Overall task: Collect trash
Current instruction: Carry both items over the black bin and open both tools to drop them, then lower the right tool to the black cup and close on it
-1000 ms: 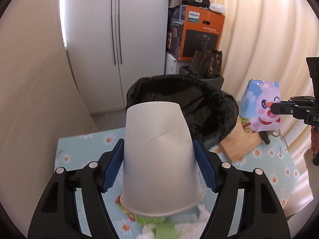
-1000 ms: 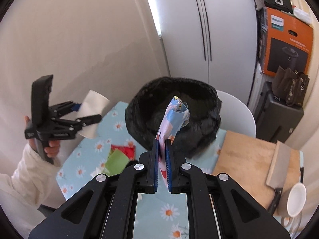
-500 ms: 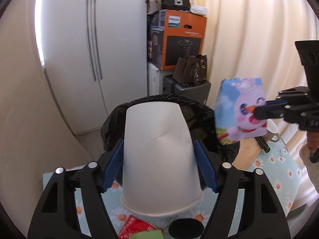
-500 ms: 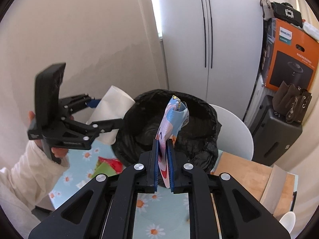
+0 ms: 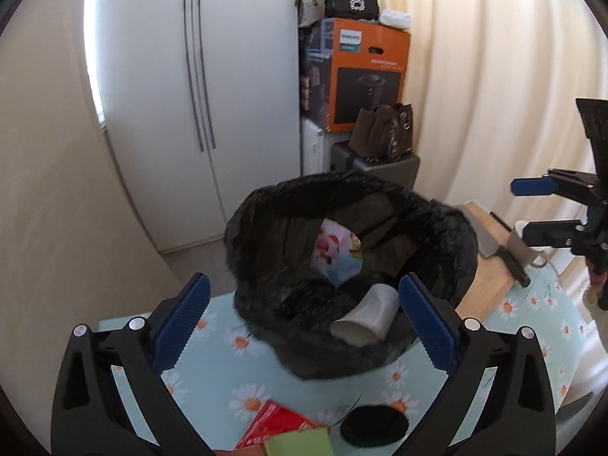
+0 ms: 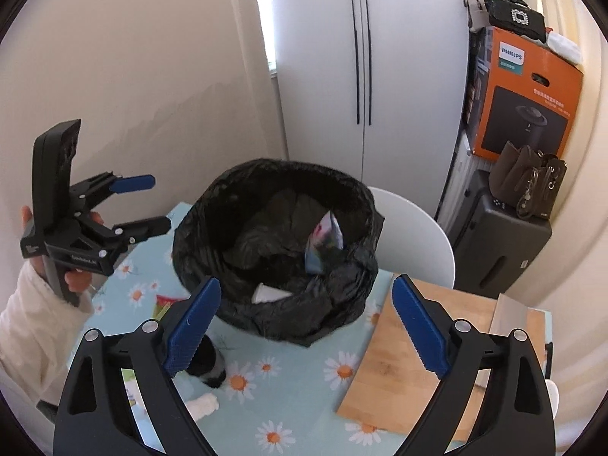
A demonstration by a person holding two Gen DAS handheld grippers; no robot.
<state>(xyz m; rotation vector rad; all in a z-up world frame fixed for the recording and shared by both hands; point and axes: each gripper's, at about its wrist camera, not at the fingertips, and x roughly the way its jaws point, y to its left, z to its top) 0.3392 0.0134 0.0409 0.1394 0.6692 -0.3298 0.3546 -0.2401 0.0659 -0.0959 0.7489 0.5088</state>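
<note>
— Two pieces lie in the black-lined bin (image 5: 448,228) ahead of both claws: paper cup (image 5: 364,317) and cartoon wrapper (image 5: 334,252).
— Claws?
— Left claw (image 5: 304,321) and right claw (image 6: 304,332) spread, empty. Red packet (image 5: 273,423) on the bench (image 6: 304,391) is cut off below.

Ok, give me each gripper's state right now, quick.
Left gripper: open, jaws spread wide, holding nothing.
Right gripper: open, jaws spread wide, holding nothing.

white paper cup (image 5: 364,317) | on side | in black-lined bin (image 5: 461,235) | beside cartoon wrapper (image 5: 334,252)
</note>
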